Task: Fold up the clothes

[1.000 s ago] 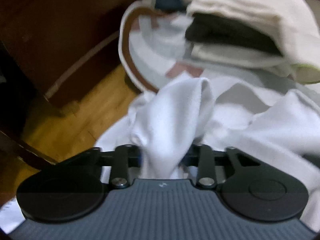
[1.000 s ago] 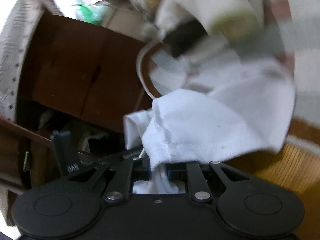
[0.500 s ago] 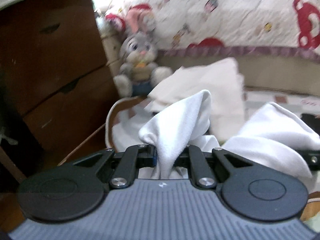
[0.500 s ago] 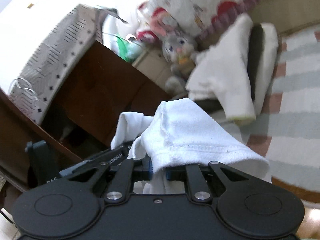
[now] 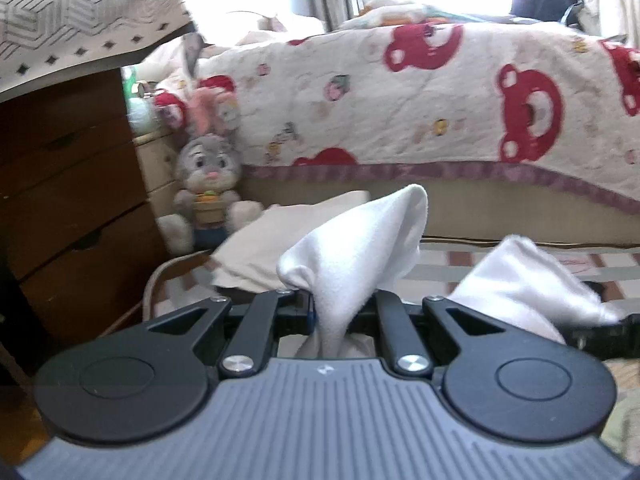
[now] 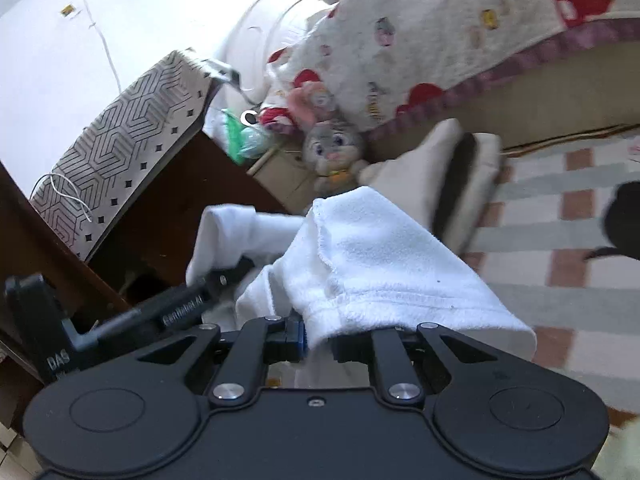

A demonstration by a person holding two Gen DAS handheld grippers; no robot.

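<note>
Both grippers are clamped on 1 soft white knit garment (image 5: 352,256): the left gripper (image 5: 340,312) pinches a bunched peak of it at the centre of its frame, its jaws having just been closing with the cloth between them, and the right gripper (image 6: 320,332) holds a stitched hem low in the middle of its frame. Between the 2 grips the fabric hangs limp. It looks light, floppy and stretchy, unlikely to slip or be damaged. Hems and corners seem the best holds, since mid-panel pinches only bunch it. A stack of folded cream and dark clothes (image 6: 460,168) lies on the striped rug (image 6: 560,272) at the right of that frame, beside a grey plush rabbit (image 5: 208,184)
</note>
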